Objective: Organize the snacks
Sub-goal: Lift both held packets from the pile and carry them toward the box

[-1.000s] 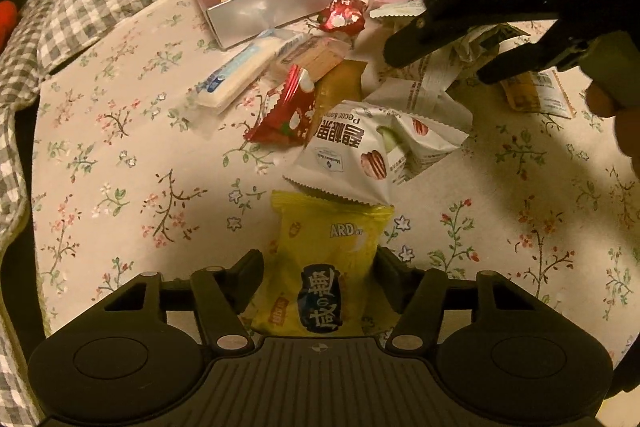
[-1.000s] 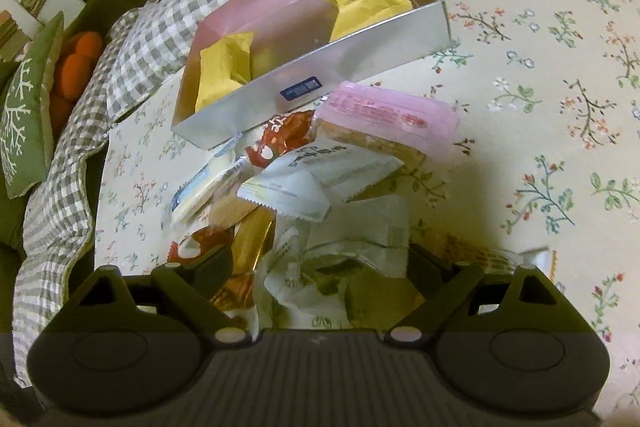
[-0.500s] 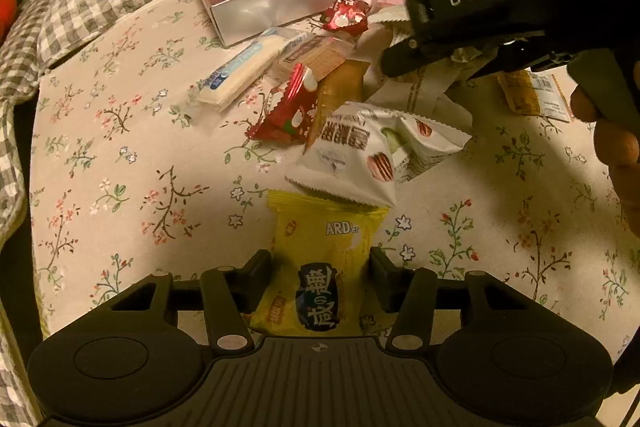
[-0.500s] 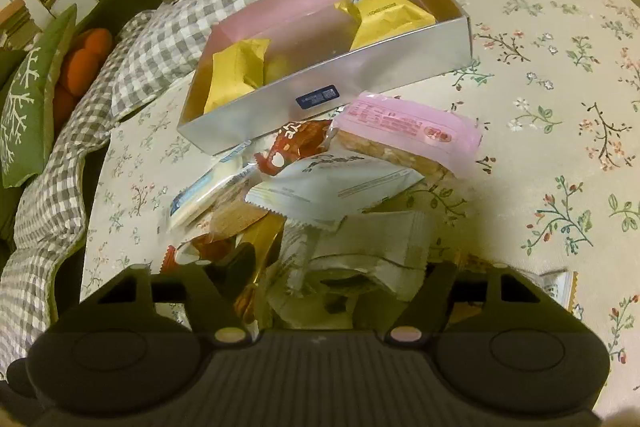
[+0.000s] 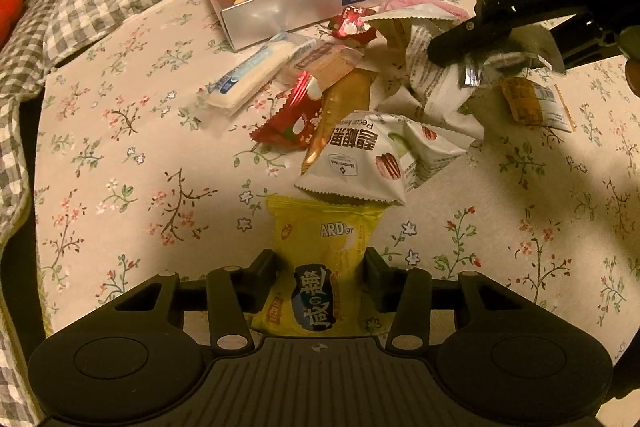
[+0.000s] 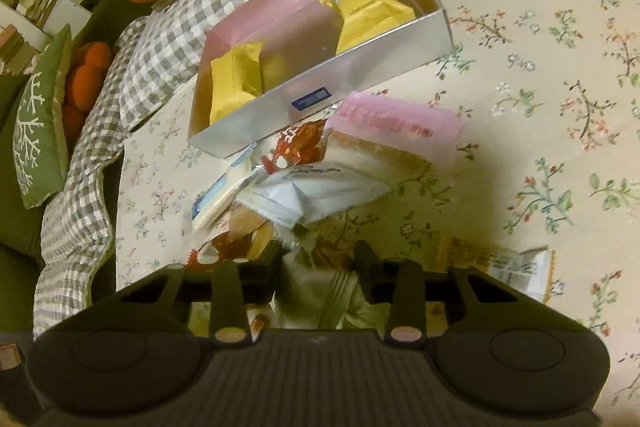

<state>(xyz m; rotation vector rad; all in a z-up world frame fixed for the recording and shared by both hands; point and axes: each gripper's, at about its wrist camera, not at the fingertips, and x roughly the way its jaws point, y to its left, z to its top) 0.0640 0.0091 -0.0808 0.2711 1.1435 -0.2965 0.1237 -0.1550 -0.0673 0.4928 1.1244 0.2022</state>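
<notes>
While closing, left gripper [image 5: 320,263] clamped on yellow packet [image 5: 320,259], near white pecan packet [image 5: 372,163]. Right gripper [image 6: 316,259], wide earlier, pinched onto white wrapper [image 6: 320,291] amid pile; silver box [image 5: 332,3] far.

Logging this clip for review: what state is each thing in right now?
Box: open, two yellow packets inside.
Left claw: just been closing, pads against the yellow snack packet.
Right claw: just been closing, shut on a white wrapper.
Pecan packet: sealed, overlapping the yellow packet's top.
Pink packet: sealed, beside the box.
</notes>
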